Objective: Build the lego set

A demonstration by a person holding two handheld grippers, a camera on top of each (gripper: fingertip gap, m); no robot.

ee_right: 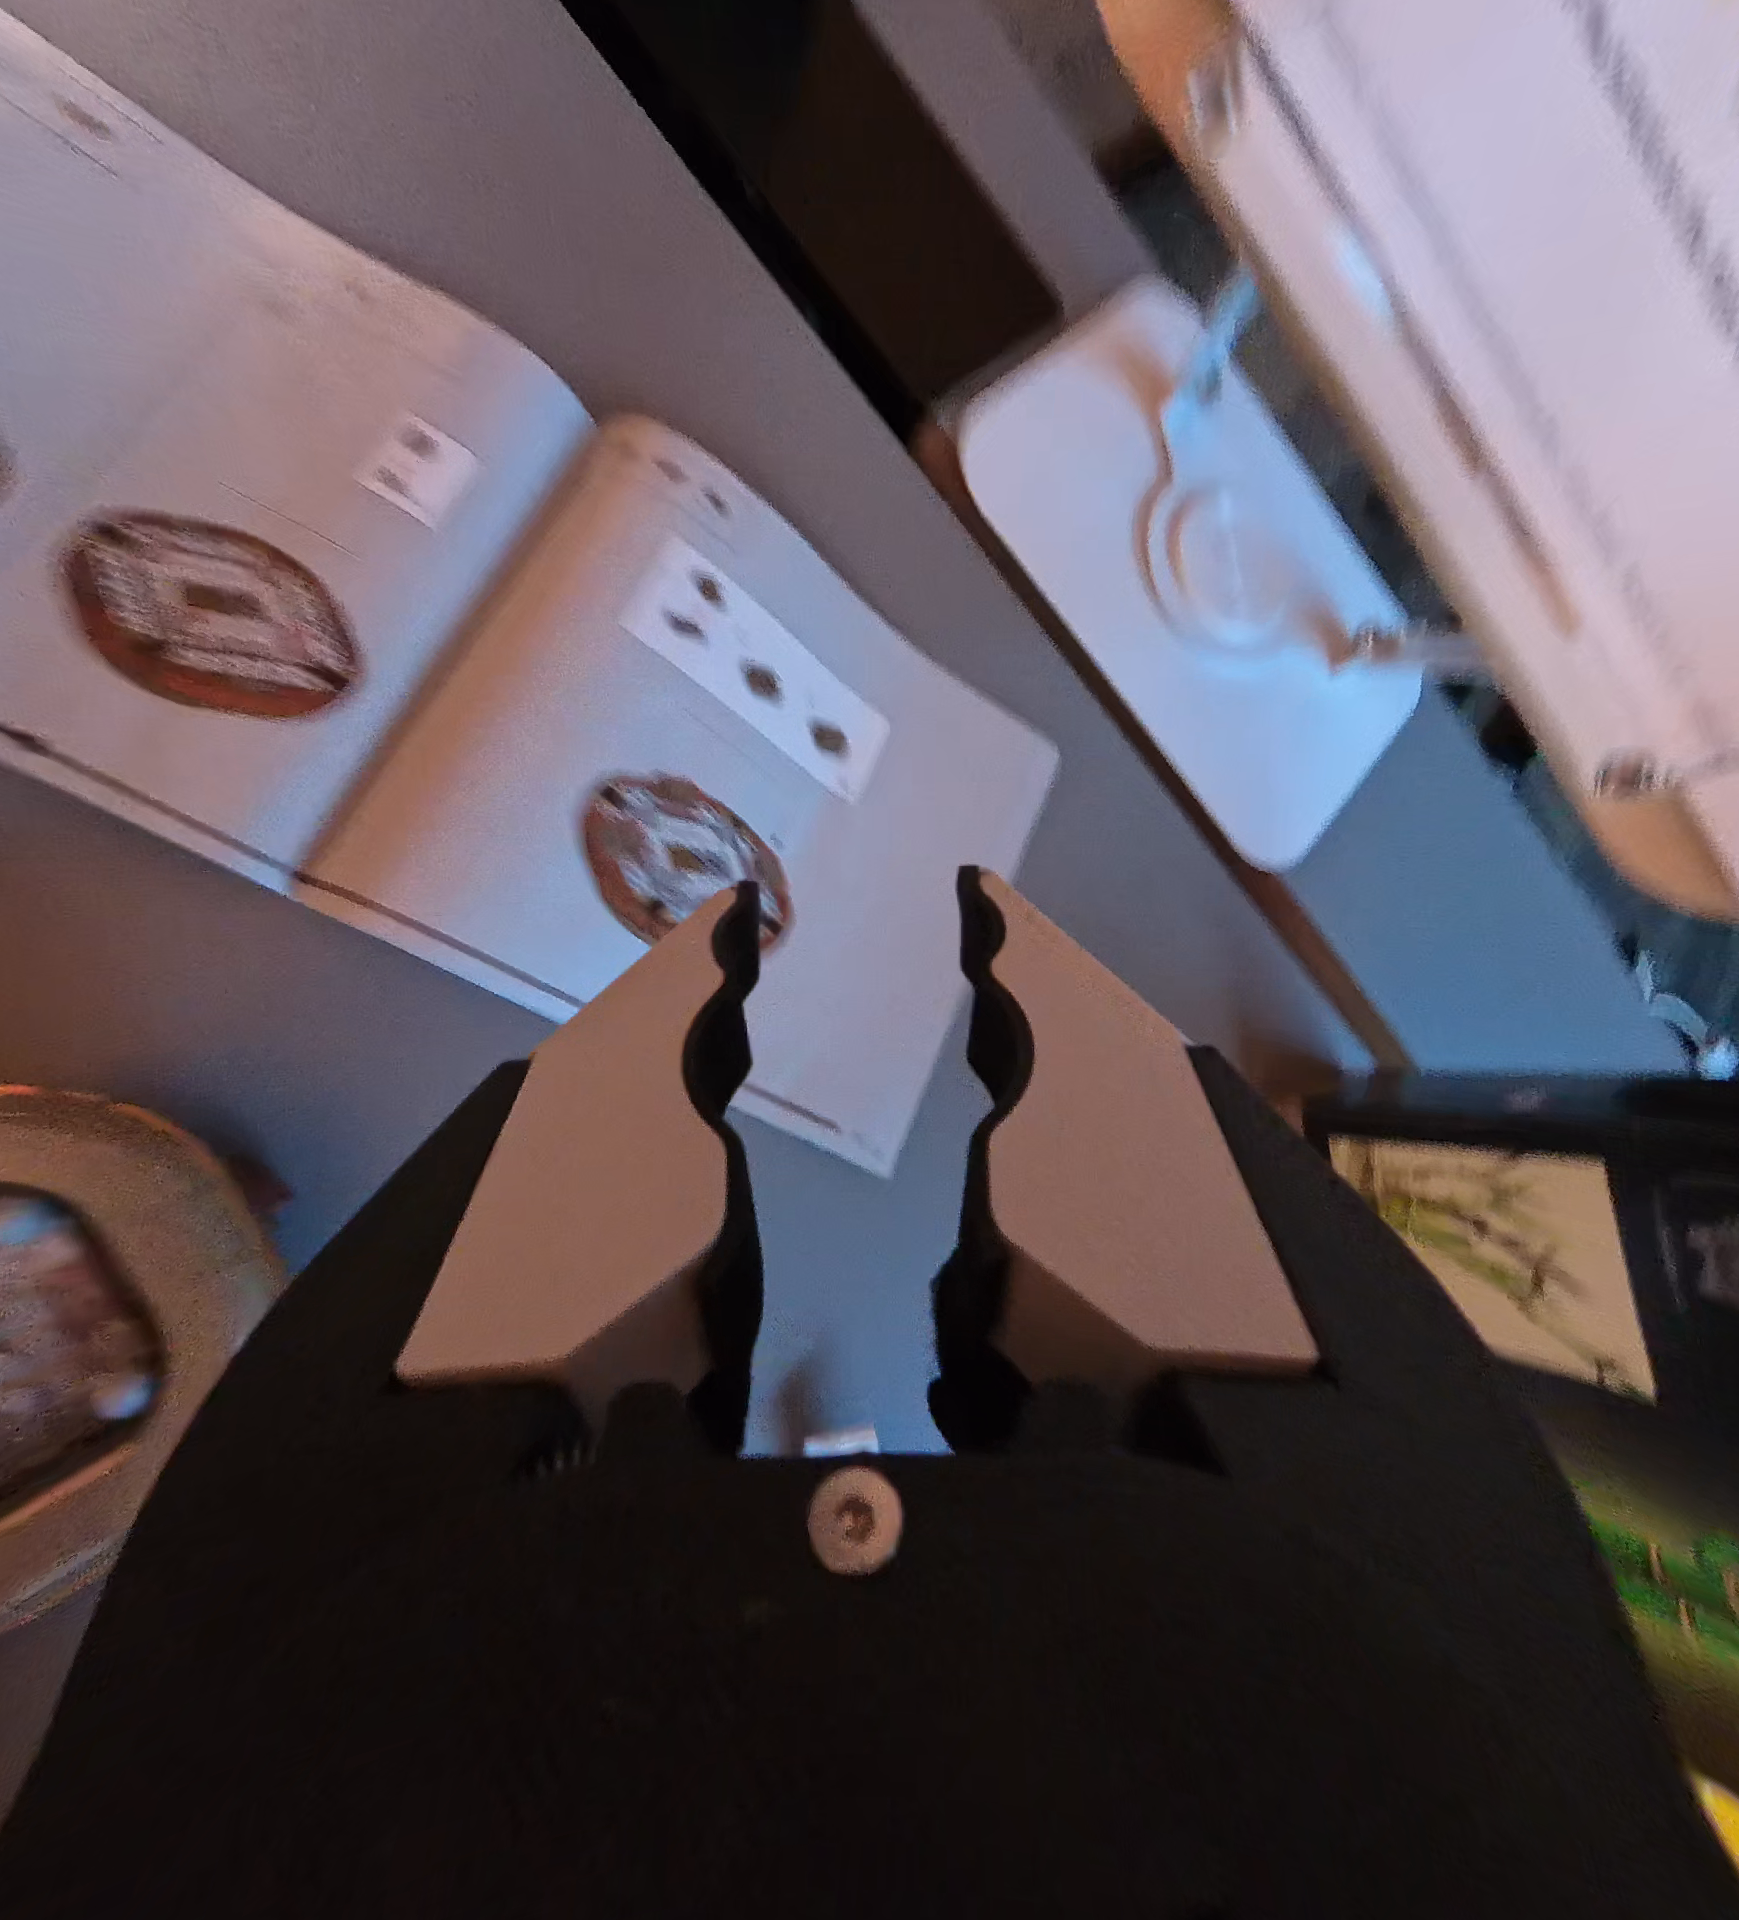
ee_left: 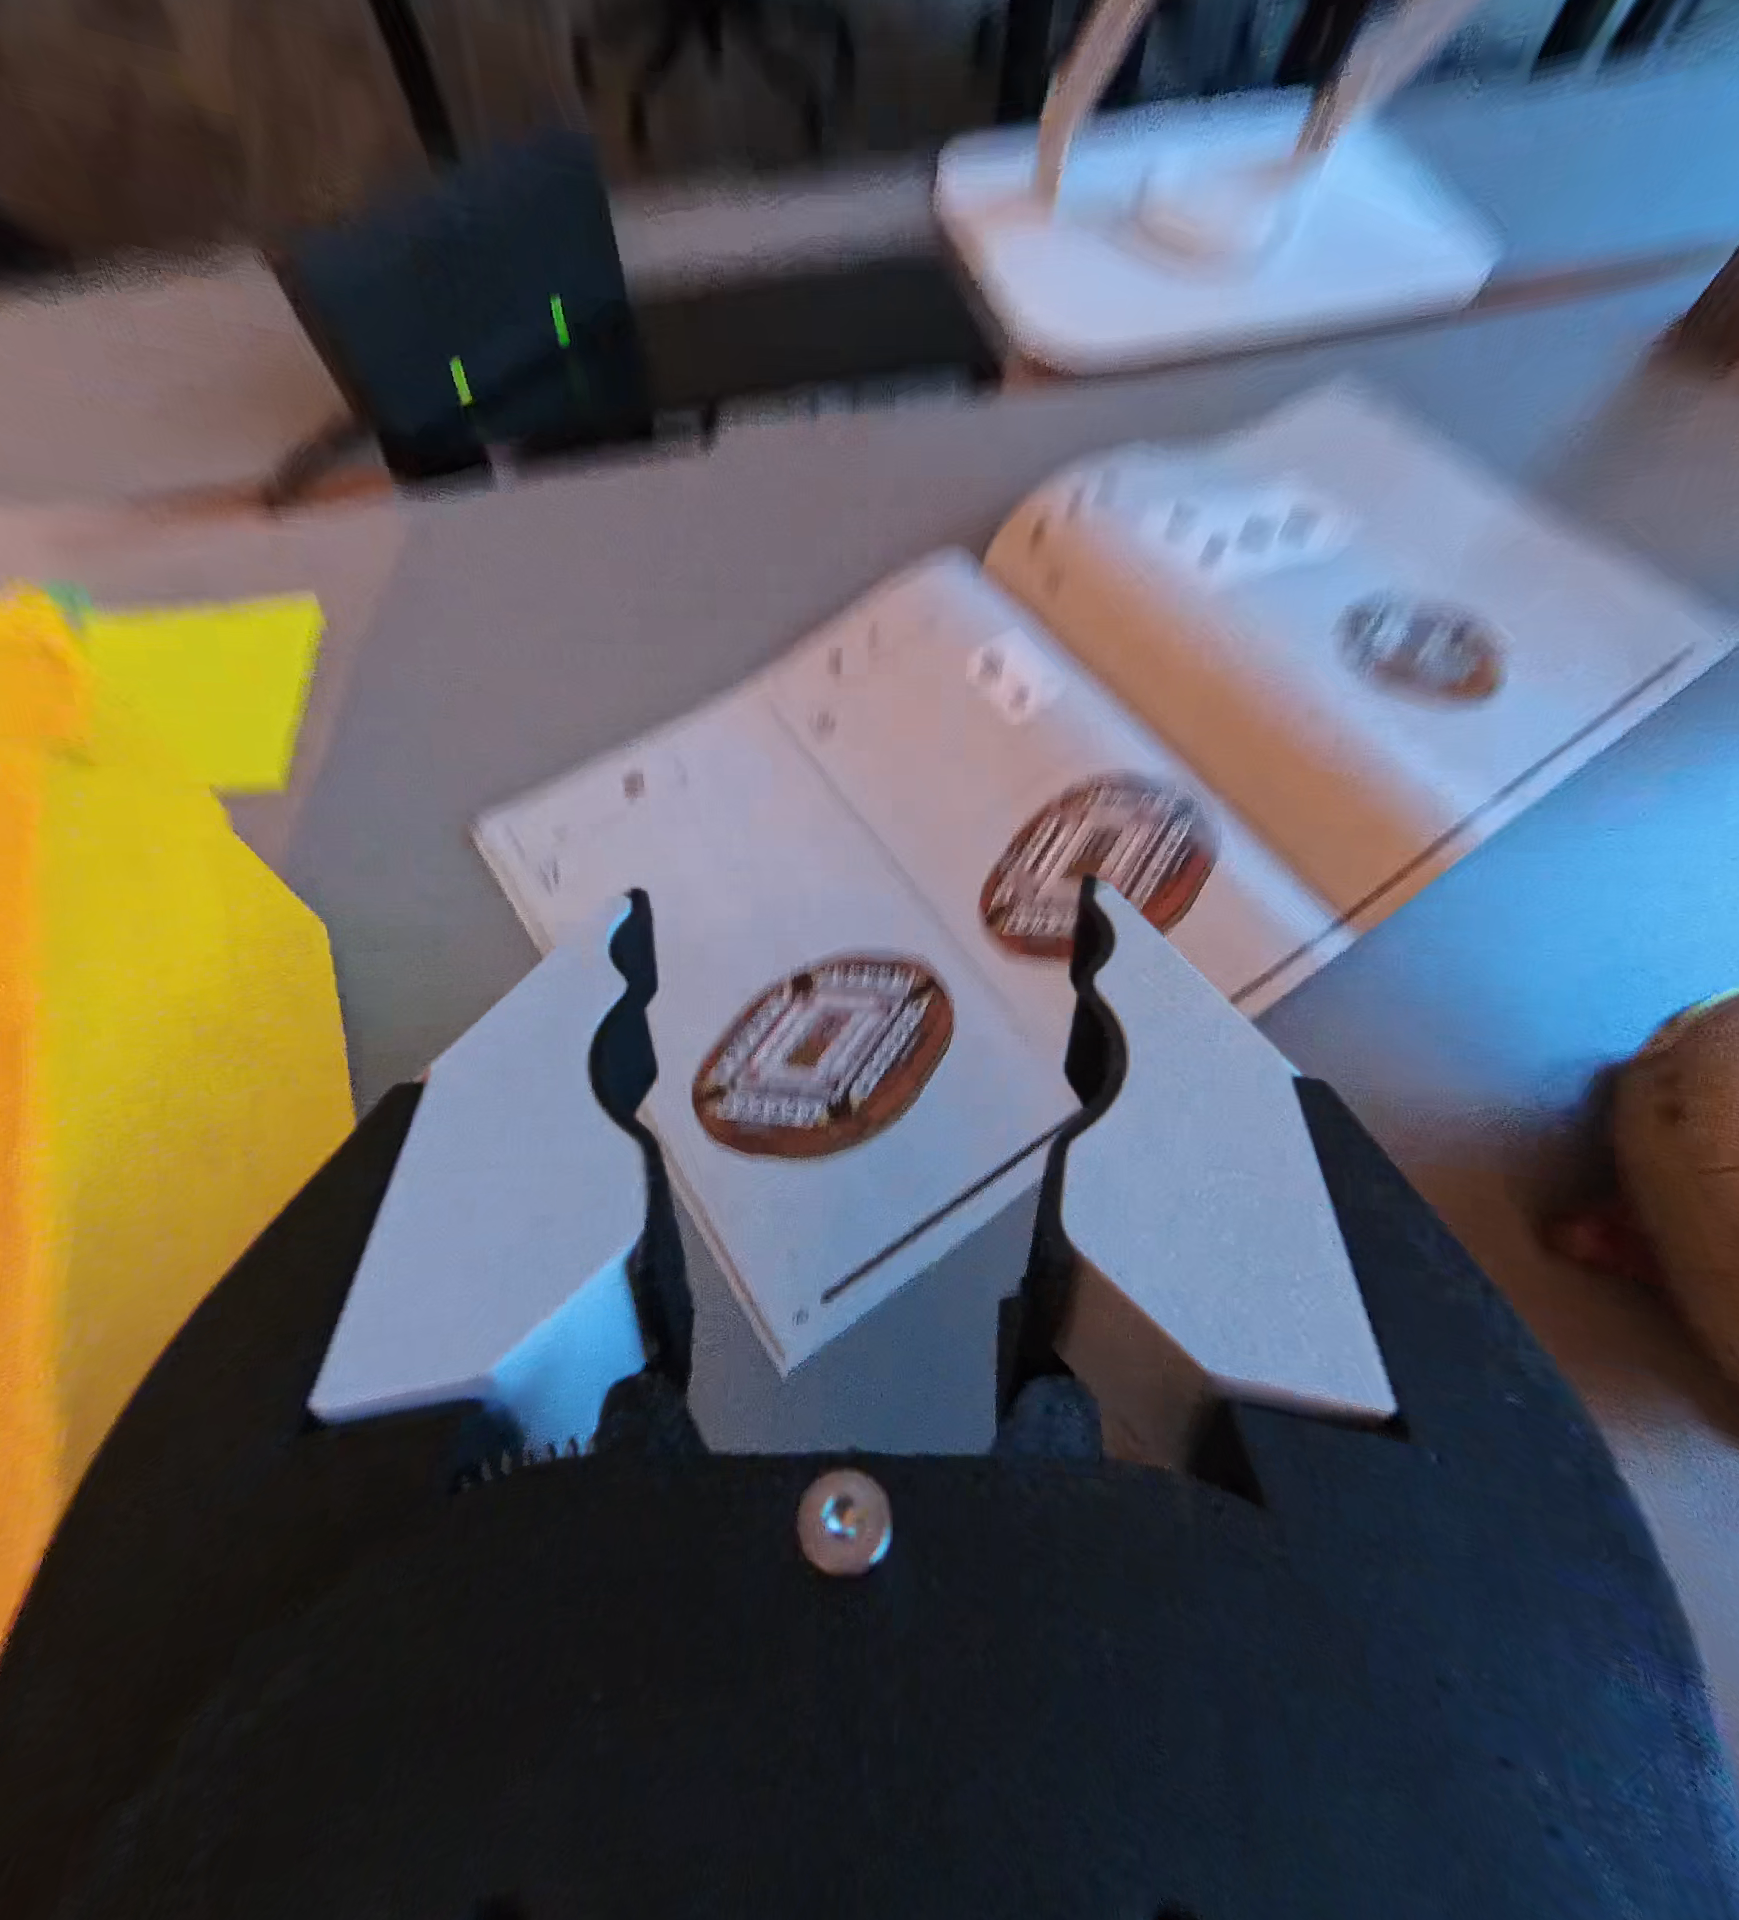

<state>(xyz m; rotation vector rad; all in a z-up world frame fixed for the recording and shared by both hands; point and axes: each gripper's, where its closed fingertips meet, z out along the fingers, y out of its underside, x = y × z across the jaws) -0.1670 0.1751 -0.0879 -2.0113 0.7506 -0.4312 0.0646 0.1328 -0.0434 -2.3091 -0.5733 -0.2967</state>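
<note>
Both the left gripper point(ee_left: 860, 899) and right gripper point(ee_right: 854, 878) hover empty, jaws apart, over the open instruction booklet point(ee_left: 948, 831), seemingly consulting it beside the round brown model point(ee_right: 23, 1340).

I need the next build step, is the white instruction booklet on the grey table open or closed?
Open: the white instruction booklet lies spread flat, two facing pages showing either side of its centre fold.

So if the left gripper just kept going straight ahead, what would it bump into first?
Most likely the open instruction booklet lying on the grey table. The left gripper is open and empty, and the booklet's near page shows between its fingers. The picture is blurry, so depth is uncertain.
</note>
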